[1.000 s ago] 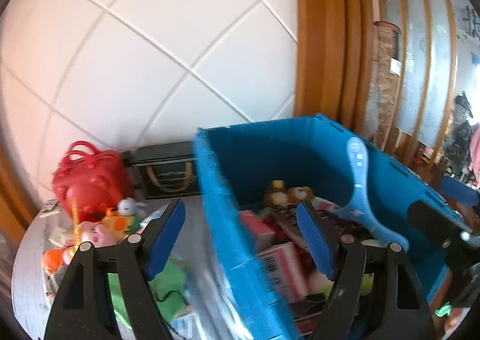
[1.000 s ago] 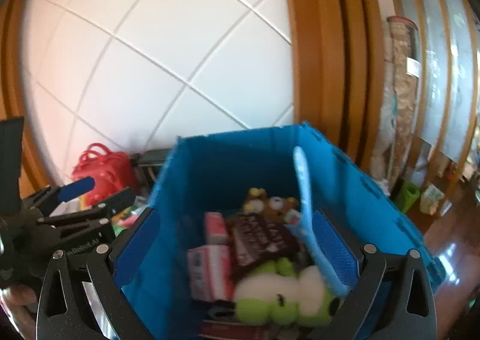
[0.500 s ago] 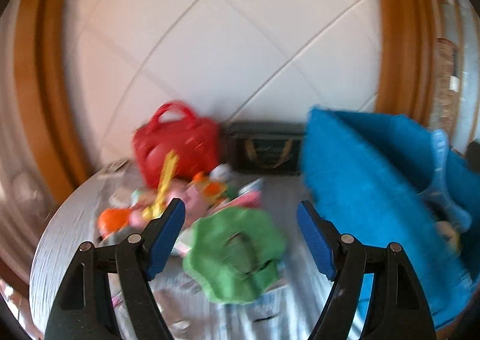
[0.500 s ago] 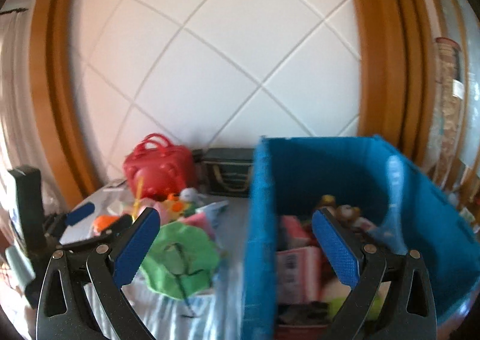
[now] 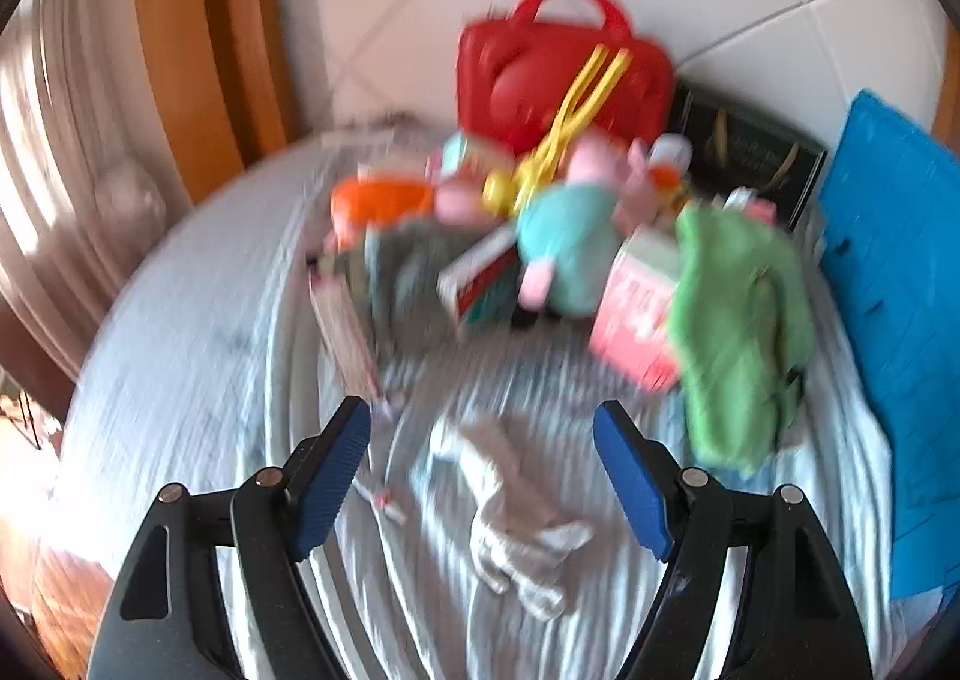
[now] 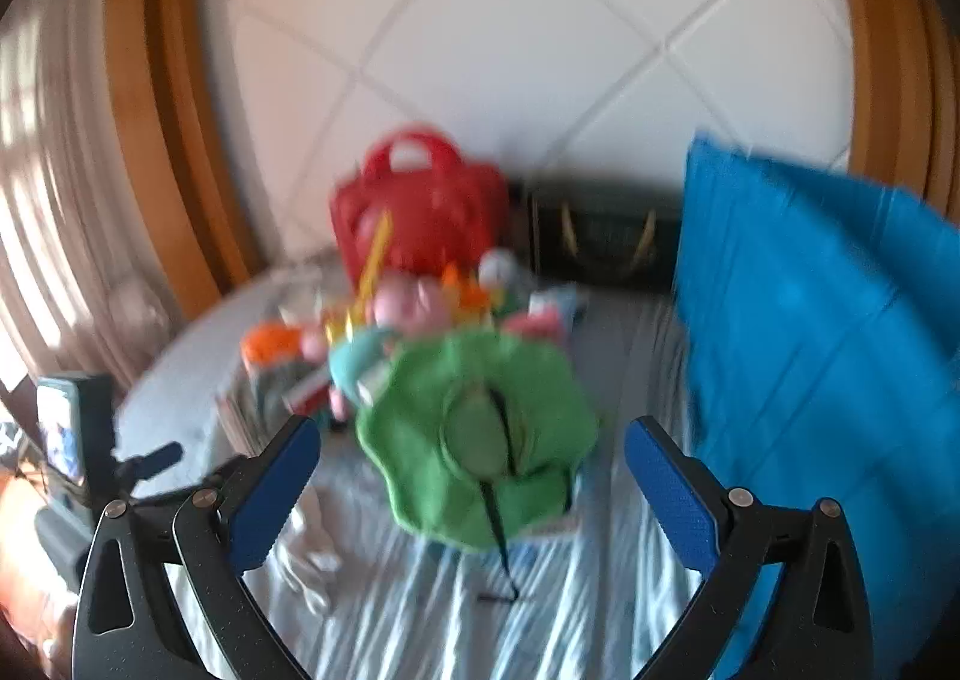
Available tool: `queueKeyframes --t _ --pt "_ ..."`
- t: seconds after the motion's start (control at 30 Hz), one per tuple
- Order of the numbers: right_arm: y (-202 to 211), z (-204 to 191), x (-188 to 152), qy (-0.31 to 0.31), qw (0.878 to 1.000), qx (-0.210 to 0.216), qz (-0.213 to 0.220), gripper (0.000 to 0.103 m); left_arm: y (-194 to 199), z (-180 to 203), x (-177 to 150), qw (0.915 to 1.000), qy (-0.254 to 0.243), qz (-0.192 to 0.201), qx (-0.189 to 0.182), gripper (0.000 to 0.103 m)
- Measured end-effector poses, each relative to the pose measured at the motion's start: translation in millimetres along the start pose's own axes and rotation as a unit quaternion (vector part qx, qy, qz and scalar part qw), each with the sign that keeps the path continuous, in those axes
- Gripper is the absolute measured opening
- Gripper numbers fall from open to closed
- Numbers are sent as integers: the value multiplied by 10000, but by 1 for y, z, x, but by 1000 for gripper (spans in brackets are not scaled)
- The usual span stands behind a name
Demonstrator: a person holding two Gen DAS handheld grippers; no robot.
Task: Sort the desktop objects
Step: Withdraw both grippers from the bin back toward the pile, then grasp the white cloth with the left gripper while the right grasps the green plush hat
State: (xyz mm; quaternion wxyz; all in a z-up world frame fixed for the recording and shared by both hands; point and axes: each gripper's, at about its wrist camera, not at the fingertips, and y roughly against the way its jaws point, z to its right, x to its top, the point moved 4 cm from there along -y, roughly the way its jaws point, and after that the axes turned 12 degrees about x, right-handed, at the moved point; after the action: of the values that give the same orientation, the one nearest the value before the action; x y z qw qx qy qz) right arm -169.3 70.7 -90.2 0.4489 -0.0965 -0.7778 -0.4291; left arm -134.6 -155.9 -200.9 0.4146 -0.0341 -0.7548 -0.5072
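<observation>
My left gripper (image 5: pixel 480 440) is open and points down at a striped cloth-covered table (image 5: pixel 180 350). A small pale grey cloth toy (image 5: pixel 510 512) lies just below and between its fingers, untouched. Behind it sits a blurred heap: a teal and pink plush (image 5: pixel 570 248), a pink box (image 5: pixel 636 320), an orange toy (image 5: pixel 378 200) and yellow tongs (image 5: pixel 570 122). My right gripper (image 6: pixel 471 464) is open too, over a green floppy hat (image 6: pixel 480 428) that lies between its fingers and apart from them. The blue crate (image 6: pixel 810 350) stands to the right.
A red handbag (image 5: pixel 558 74) and a black box (image 5: pixel 750 152) stand at the back against the white tiled wall. The blue crate (image 5: pixel 900 320) walls off the right side. The left unit's small screen (image 6: pixel 60 428) shows at the left edge. Wooden frames flank the wall.
Both grippers have swung left and down, away from the blue crate's inside to the heap on the table. Both have stayed open with nothing in them.
</observation>
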Motion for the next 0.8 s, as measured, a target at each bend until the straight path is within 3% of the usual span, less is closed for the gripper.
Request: queueKeyframes --t 0.23,0.43,0.57,0.63,0.7,0.8 --pt "-72 22 -60 55 9955 -139 -934 103 -58 5 -46 9968 185 -766 -133 76" --pt "-100 37 -78 193 9927 -207 -1171 103 -88 24 -69 9936 159 -1118 -21 76" --pt "-122 39 -84 212 9910 1 -1323 103 -101 36 -80 9899 17 -1419 51 76" --pt "-133 37 -87 265 9897 74 -1402 103 -97 39 -79 9920 -56 -1263 -5 59" --pt "-141 35 -88 330 9889 101 -1444 103 -94 44 -76 9919 -167 -1257 -74 22" --pt "-153 33 -86 399 9881 165 -1474 103 -86 47 -64 9934 -312 -1108 -15 14"
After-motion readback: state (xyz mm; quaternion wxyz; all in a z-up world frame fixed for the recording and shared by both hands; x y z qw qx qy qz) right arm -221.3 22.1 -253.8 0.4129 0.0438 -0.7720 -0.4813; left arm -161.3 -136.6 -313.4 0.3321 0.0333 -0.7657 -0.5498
